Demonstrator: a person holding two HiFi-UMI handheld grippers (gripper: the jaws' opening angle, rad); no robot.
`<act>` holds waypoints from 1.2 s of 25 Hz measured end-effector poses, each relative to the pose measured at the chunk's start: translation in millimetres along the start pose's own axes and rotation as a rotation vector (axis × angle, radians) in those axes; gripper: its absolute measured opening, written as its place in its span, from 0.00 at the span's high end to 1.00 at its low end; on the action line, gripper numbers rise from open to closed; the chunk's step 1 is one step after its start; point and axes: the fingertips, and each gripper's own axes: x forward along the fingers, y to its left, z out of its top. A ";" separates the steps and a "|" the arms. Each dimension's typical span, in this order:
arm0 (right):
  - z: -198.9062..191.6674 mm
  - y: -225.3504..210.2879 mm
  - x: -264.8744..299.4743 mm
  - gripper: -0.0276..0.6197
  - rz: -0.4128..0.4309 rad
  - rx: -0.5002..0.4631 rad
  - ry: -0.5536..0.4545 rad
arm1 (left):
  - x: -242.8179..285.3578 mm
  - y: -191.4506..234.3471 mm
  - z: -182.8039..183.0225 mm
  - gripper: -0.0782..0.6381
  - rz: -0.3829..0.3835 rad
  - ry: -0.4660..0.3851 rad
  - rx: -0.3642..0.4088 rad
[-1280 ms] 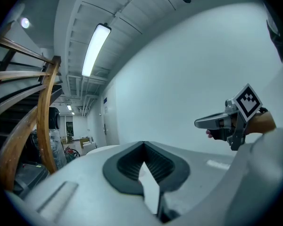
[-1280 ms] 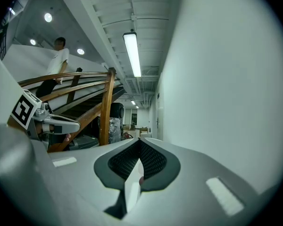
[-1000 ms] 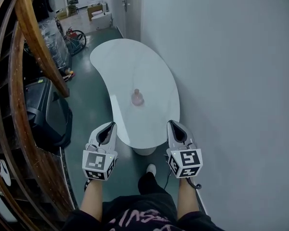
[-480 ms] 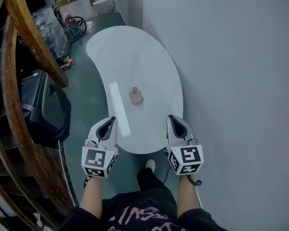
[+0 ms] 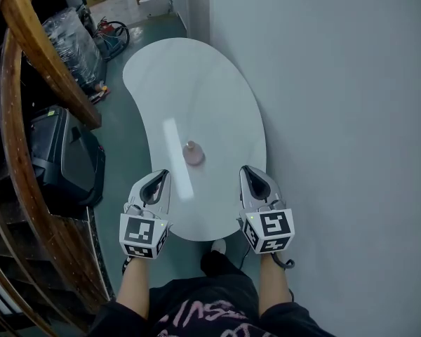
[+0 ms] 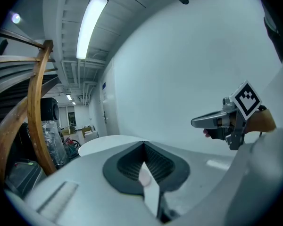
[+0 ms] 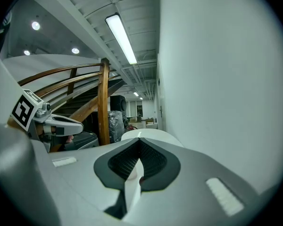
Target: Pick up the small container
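Note:
The small pink container (image 5: 192, 153) stands upright on a white kidney-shaped table (image 5: 217, 97), near its middle. In the head view my left gripper (image 5: 156, 181) hovers over the table's near left edge, below and left of the container. My right gripper (image 5: 253, 177) hovers over the near right edge, below and right of it. Neither touches the container. Both are shut with nothing held. In the left gripper view the ribbed pads (image 6: 132, 163) meet, and the right gripper (image 6: 212, 121) shows at the right. In the right gripper view the pads (image 7: 148, 160) meet too.
A curved wooden stair railing (image 5: 38, 51) runs down the left. A black case (image 5: 63, 160) sits on the floor beside the table. A plain white wall (image 5: 351, 118) borders the table's right side. Wrapped goods (image 5: 74, 37) and clutter stand at the far left.
The person has stepped closer, so the table and container have come nearer to both grippers. Both grippers now reach over the table's near edge and remain shut.

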 end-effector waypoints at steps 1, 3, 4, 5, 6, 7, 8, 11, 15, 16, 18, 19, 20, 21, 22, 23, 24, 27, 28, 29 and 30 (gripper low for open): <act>1.5 -3.8 2.9 0.93 0.003 0.002 0.001 | 4.4 -0.6 2.0 0.89 0.001 0.004 0.006; 3.1 -10.6 7.9 0.93 0.009 0.008 0.003 | 11.3 -1.0 5.3 0.89 0.005 0.013 0.009; 3.3 -13.7 10.2 0.93 0.012 0.013 0.004 | 13.9 -1.1 6.8 0.89 0.007 0.017 0.010; 3.4 -16.5 12.6 0.93 0.014 0.018 0.004 | 16.1 -1.2 8.3 0.89 0.009 0.020 0.013; 3.7 -19.0 15.2 0.93 0.016 0.022 0.004 | 18.3 -0.8 10.0 0.89 0.012 0.022 0.017; 4.3 -20.8 18.2 0.93 0.019 0.025 0.003 | 20.4 0.4 11.7 0.89 0.017 0.024 0.021; 5.0 -21.8 21.3 0.93 0.023 0.028 0.000 | 22.4 2.3 13.6 0.89 0.025 0.025 0.023; 4.2 -22.1 29.0 0.93 0.039 0.035 -0.005 | 26.5 5.8 11.8 0.89 0.034 0.029 0.018; 3.1 -25.2 30.3 0.93 0.046 0.033 -0.008 | 31.2 5.8 9.9 0.89 0.039 0.028 0.014; 2.8 -26.9 30.5 0.93 0.047 0.034 -0.007 | 32.5 4.9 10.4 0.89 0.039 0.028 0.009; 3.1 -30.0 31.0 0.93 0.047 0.035 -0.002 | 34.5 2.4 12.6 0.89 0.037 0.029 0.009; 4.2 -30.8 31.4 0.93 0.047 0.033 -0.002 | 35.2 1.7 14.8 0.89 0.038 0.029 0.013; 5.5 -31.3 32.0 0.93 0.049 0.030 -0.003 | 35.8 1.5 17.1 0.89 0.039 0.029 0.015; 6.7 -31.4 32.9 0.93 0.051 0.029 -0.006 | 36.1 1.6 17.9 0.89 0.039 0.029 0.015; 7.4 -30.9 34.0 0.93 0.054 0.028 -0.008 | 36.3 1.8 17.1 0.89 0.037 0.029 0.014; 7.1 -30.0 35.0 0.93 0.059 0.029 -0.008 | 36.2 1.8 15.8 0.89 0.037 0.031 0.014; 6.3 -28.9 35.7 0.93 0.063 0.030 -0.007 | 35.9 1.7 14.8 0.89 0.038 0.034 0.015; 6.2 -28.5 38.0 0.93 0.070 0.030 -0.006 | 37.1 1.1 11.9 0.89 0.034 0.042 0.011; 6.2 -28.7 39.4 0.93 0.071 0.029 -0.007 | 37.6 1.3 11.6 0.89 0.030 0.040 0.008; 6.3 -28.7 40.7 0.93 0.070 0.028 -0.008 | 38.1 1.8 11.5 0.89 0.027 0.037 0.005; 6.6 -28.5 41.8 0.93 0.069 0.028 -0.011 | 38.8 2.6 11.2 0.89 0.025 0.034 0.002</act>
